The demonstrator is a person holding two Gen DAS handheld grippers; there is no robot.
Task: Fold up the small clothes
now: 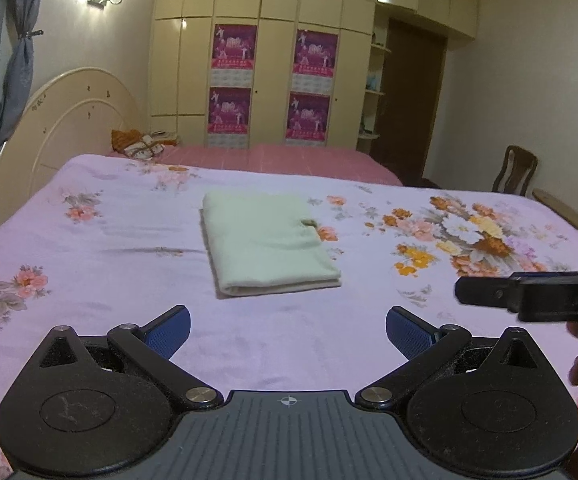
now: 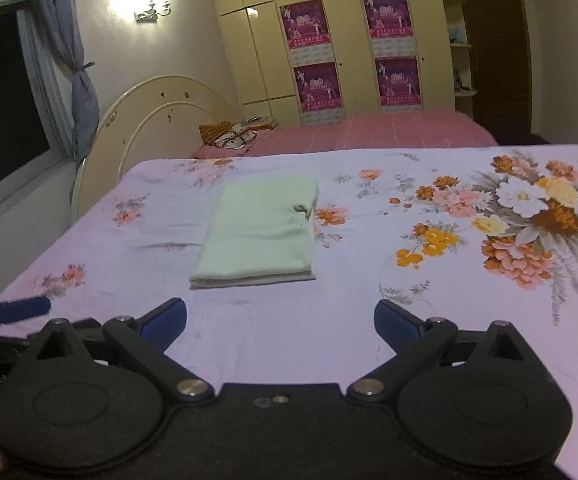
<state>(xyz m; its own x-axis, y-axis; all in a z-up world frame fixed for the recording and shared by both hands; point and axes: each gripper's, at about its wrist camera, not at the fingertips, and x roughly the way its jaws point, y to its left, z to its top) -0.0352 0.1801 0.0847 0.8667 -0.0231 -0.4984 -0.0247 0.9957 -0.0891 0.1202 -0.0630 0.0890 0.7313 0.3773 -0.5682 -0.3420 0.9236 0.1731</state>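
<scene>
Both my left gripper and my right gripper have fingers spread wide, holding nothing. The folded pale green cloth lies flat on the floral bed, just ahead of them.

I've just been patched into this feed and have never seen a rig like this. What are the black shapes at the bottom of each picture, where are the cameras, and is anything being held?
There is no robot arm: a person carries a two-finger gripper in each hand, each with a camera looking along its fingers. One picture is from the left gripper, the other from the right gripper. The black shapes are their linkages; the blue pads are the fingers. Both stand open and hold nothing. Ahead, a pale green folded cloth lies on the floral bedsheet.
</scene>
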